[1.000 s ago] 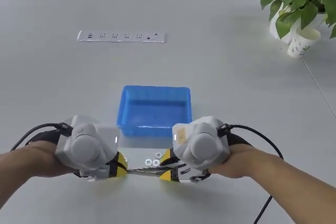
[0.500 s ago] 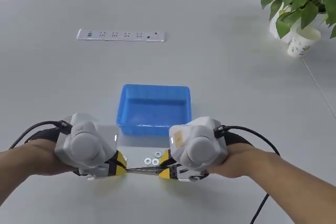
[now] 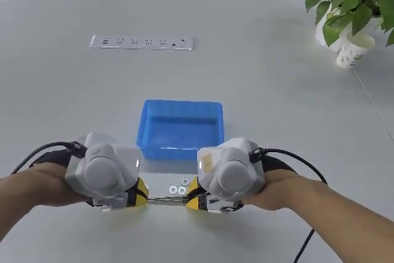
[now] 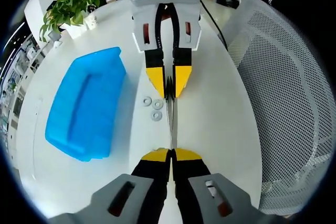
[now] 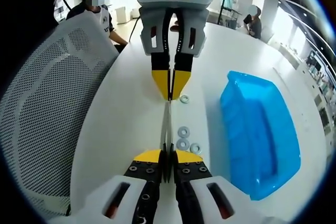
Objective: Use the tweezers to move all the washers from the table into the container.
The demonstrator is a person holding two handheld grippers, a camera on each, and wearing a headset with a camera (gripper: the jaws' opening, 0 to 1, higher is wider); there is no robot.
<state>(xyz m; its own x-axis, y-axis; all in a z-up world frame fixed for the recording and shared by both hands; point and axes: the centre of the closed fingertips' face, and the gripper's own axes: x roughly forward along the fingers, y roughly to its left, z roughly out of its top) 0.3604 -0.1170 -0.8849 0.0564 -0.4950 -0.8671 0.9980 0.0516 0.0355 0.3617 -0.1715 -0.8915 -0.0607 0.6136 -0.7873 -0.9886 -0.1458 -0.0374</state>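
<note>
Holding the tweezers (image 3: pixel 166 199) end to end: the left gripper (image 3: pixel 143 194) and the right gripper (image 3: pixel 192 198) are each clamped shut on one end, jaws facing each other. The long axis of the tweezers runs parallel to the near wall of the container (image 3: pixel 178 151), on the person's side of it. Three washers (image 3: pixel 183 191) lie clustered on the worktop (image 3: pixel 258 90) between the tweezers and the container, just beside the right gripper. The right gripper view shows a fourth washer (image 5: pixel 184 98) nearer the left gripper, also on the container side of the tweezers. Judgement: the right gripper is nearer the cluster, and the tweezers must turn toward the container to reach it. Which end carries the points: cannot tell.
</note>
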